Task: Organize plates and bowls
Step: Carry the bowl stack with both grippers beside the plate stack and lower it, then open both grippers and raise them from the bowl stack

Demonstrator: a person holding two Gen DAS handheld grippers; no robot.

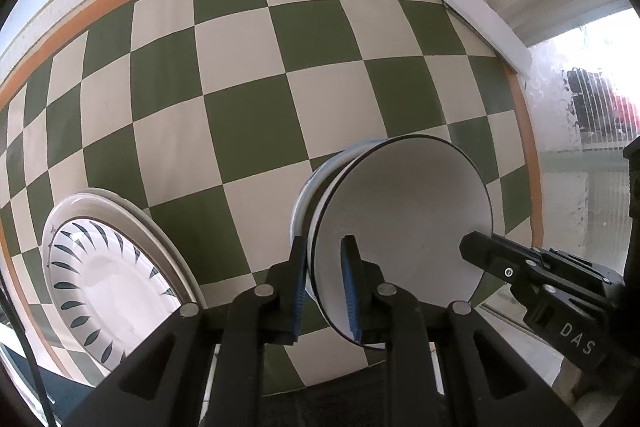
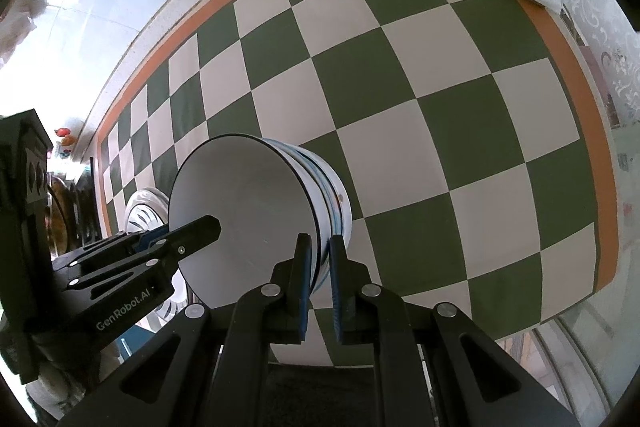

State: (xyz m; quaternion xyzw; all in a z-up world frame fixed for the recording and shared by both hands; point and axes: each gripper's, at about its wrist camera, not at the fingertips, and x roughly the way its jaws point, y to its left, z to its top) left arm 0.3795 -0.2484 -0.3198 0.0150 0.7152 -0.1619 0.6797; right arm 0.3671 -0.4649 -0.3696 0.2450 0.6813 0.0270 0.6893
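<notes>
Both claws pinch the rim of the top bowl (image 1: 400, 219) on opposite sides — left gripper (image 1: 326, 291), right gripper (image 2: 320, 279). It sits nested on the bowl stack (image 2: 334, 187) on the checkered table (image 1: 248, 115). Bowls look gathered; the plates (image 1: 116, 271) are stacked just beside. Top bowl holds nothing — I judge the task nearly done.

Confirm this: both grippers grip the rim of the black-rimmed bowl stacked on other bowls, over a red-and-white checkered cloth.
One error: the cloth is green and cream, as both wrist views show. The rest holds: left gripper and right gripper clamp the black-rimmed bowl.
</notes>
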